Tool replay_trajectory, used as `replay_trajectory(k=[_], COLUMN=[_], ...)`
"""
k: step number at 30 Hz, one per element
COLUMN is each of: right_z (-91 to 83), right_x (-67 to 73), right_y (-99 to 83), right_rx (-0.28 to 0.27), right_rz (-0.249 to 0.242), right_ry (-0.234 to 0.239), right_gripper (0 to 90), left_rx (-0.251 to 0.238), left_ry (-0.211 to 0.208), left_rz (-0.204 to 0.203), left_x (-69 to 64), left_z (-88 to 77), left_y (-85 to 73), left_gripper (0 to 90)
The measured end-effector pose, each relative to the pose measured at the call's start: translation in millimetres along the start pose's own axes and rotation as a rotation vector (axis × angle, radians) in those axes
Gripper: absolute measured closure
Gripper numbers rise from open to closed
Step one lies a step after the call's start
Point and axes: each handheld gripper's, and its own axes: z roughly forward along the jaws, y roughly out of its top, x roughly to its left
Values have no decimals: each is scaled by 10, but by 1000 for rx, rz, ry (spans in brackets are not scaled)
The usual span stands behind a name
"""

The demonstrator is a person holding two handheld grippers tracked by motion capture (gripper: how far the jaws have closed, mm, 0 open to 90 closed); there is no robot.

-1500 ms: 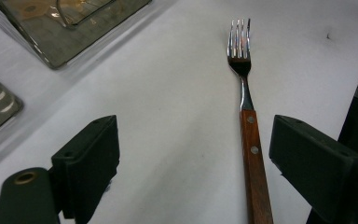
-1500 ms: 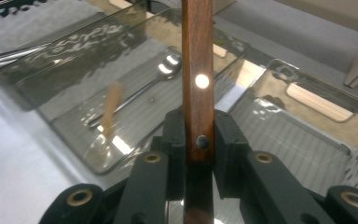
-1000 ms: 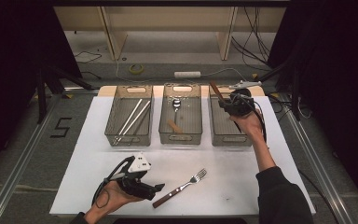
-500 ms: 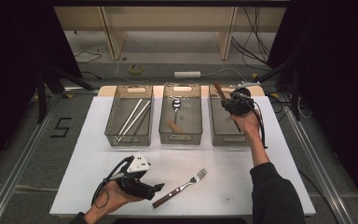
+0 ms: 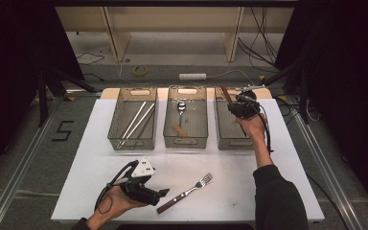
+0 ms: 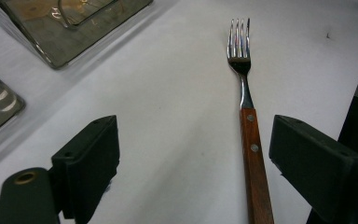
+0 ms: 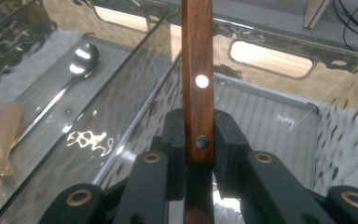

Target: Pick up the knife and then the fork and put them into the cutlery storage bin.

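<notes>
The right claw (image 7: 198,140) is clamped on a wooden handle (image 7: 197,70) with rivets — a utensil whose working end I can't see. Over the last second it has dipped a little toward the right bin (image 5: 226,139), at that bin's far end, so the drop-off looks close. The left claw (image 6: 193,158) rests near the counter's near edge, jaws wide apart, the fork (image 6: 247,112) lying between them untouched — probably next to go. Left bin (image 5: 118,141) holds long metal rods, the middle bin (image 5: 170,140) a spoon (image 5: 181,107). The white counter (image 5: 292,191) sits on a grey floor with cables and a shelf beyond.
</notes>
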Motion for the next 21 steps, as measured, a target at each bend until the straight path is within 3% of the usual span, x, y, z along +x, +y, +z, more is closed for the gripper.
replay_trajectory(k=[11,14,21], right_z=[70,96,17], right_x=[-2,-3,9], right_y=[-23,-22,1], right_rx=[16,38,30], right_rz=[26,27,36], right_ry=[-6,3,36], right_gripper=[759,623,516], left_rx=[2,0,8], left_ry=[-2,-2,0], left_rz=[0,-2,-6], left_x=[-1,0,4], left_z=[2,3,5], left_y=[-1,-1,0], left_gripper=[156,157,157])
